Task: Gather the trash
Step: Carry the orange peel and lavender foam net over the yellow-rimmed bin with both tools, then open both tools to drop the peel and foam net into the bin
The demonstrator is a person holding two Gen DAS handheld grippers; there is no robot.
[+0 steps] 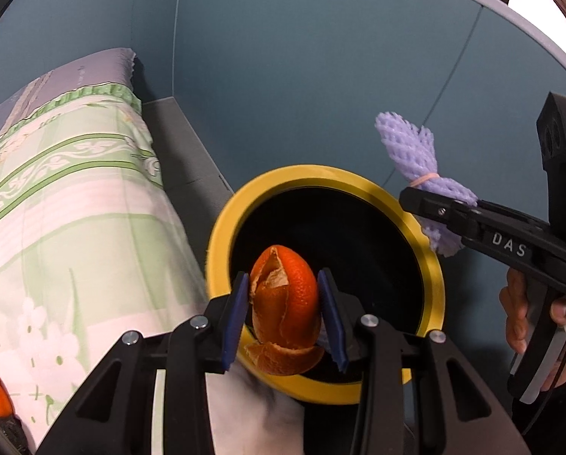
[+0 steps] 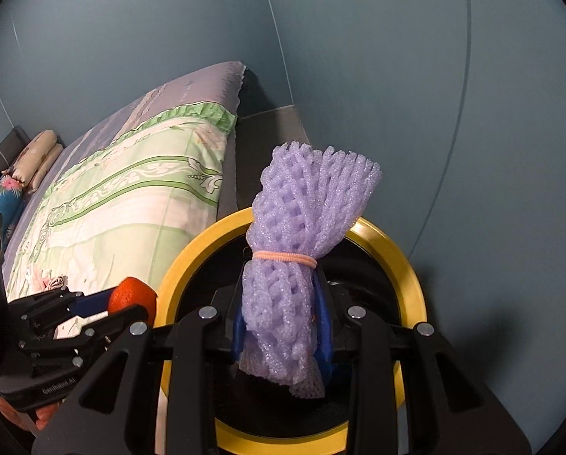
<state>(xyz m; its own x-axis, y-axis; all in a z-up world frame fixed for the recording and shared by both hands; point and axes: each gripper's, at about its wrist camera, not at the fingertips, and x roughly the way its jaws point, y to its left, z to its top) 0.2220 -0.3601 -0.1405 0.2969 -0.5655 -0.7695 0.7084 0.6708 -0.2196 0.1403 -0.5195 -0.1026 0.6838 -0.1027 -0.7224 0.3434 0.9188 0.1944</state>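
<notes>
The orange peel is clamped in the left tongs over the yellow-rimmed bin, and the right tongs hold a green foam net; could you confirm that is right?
Not quite: the foam net is purple, not green, as the right wrist view shows plainly. The rest stands: the left tongs clamp the orange peel over the yellow-rimmed bin, and the right tongs hold the net.

Both wrist cameras look steeply down along their claws, close above the round yellow-rimmed black bin. Both views share the bin, the green floral-sheeted bed and the blue-grey wall.
</notes>
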